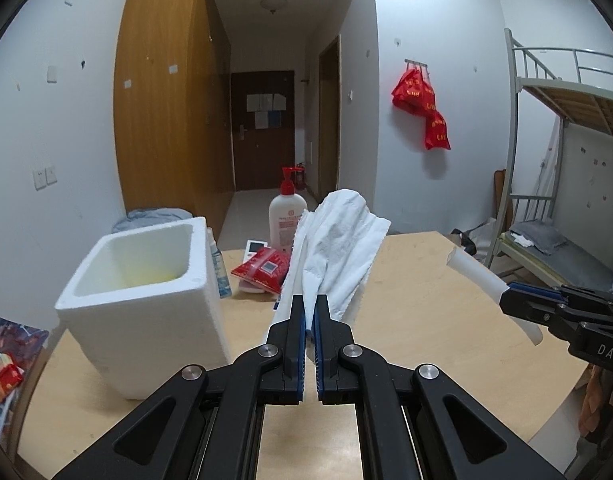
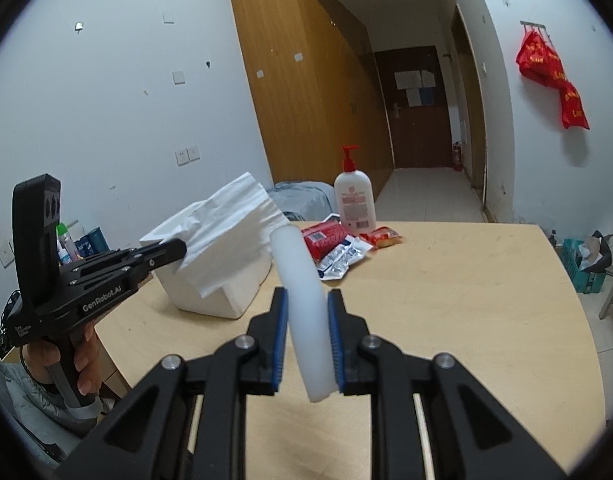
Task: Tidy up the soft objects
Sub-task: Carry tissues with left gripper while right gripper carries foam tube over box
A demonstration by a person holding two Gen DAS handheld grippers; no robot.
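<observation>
The left hand-held gripper (image 1: pixel 309 300) pinches a white paper towel (image 1: pixel 338 248) tight, up above the bench (image 1: pixel 426 280). The right hand-held gripper (image 2: pixel 306 308) squeezes a white foam strip (image 2: pixel 306 300). Both are likely going into the white foam box (image 1: pixel 146 280) close by.

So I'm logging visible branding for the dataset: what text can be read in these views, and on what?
"GenRobot.AI": side of the black left gripper.
"DAS": black body of the right gripper; the rest is cut off.
White pump bottle with red cap: label too small.
Red snack packet and red hanging bags: print blurred.
</observation>
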